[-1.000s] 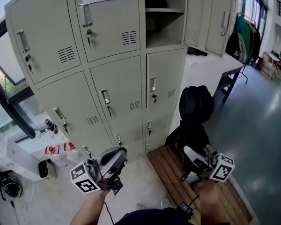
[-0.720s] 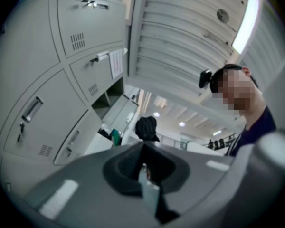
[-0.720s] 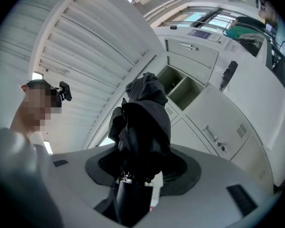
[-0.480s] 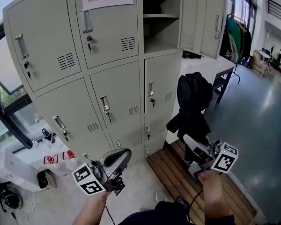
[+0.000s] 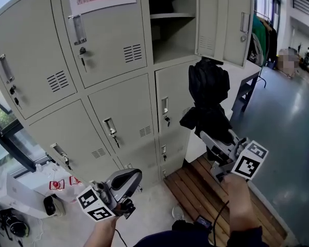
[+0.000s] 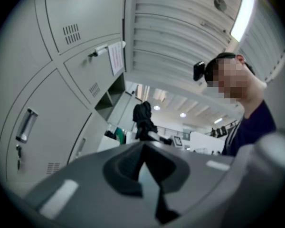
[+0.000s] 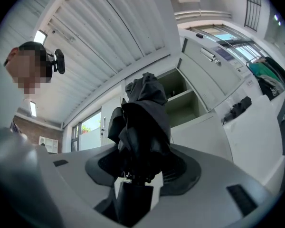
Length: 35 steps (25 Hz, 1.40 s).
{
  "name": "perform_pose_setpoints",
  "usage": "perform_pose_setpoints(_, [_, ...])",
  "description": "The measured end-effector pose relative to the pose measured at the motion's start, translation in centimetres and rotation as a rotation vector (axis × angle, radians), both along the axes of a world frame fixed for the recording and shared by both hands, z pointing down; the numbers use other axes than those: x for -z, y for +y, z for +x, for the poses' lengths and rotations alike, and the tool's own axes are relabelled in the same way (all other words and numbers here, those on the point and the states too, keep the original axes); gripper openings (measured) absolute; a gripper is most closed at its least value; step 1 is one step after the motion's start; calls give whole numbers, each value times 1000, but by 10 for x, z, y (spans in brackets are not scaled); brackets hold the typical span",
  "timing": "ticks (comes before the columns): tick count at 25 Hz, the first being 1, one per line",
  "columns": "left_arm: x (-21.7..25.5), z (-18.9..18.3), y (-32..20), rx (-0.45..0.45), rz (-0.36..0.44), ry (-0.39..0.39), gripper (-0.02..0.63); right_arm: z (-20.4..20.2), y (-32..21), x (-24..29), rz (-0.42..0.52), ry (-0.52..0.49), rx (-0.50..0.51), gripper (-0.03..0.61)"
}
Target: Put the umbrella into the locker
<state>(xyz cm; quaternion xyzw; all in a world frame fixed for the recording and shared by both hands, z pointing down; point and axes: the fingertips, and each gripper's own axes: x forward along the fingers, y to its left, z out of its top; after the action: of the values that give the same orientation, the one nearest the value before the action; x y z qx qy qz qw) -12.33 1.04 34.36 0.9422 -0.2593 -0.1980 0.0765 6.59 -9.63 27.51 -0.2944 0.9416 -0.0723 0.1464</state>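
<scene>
My right gripper (image 5: 208, 138) is shut on the black folded umbrella (image 5: 208, 99), which stands upright above the jaws. The umbrella's top reaches the lower edge of the open locker compartment (image 5: 171, 32) at the upper right of the grey locker bank; its door (image 5: 224, 19) is swung out to the right. In the right gripper view the umbrella (image 7: 142, 122) fills the gap between the jaws (image 7: 135, 175), with the open compartment (image 7: 180, 96) behind it. My left gripper (image 5: 127, 180) hangs low in front of the bottom lockers, shut and empty. The left gripper view shows the umbrella (image 6: 143, 120) far off.
A wooden slatted platform (image 5: 206, 189) lies on the floor at the lockers' right end. Behind the umbrella stands a white table (image 5: 247, 68), with a clothes rack (image 5: 260, 40) further back. Bags and packets (image 5: 54, 202) sit on the floor at lower left.
My right gripper has risen and rolled, carrying the umbrella up toward the open compartment. The left gripper has shifted a little sideways and stays low.
</scene>
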Motion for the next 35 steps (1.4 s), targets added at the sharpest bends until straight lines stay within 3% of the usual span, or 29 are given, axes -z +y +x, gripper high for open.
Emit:
perform_pose_setpoints(6, [11,24,-64,14,25,-51,0,9,-80,32,125,159,-77,204])
perform_pose_setpoints(14, [28,60,-155,55,45,-51,0,21,-187,73,297,448,-186,204])
perform_pose_setpoints(22, [30,69,-200,58,60,-60,0,17,-264,103,406,789,-338,204])
perform_pose_setpoints(28, [27,54,-215,2,63,-33,0,-3,-312,117,389,966,-394,204])
perform_pose_setpoints(35, [24,21,-218,-75,59,-24,0,-38,-369,118,253,1050,-411,204])
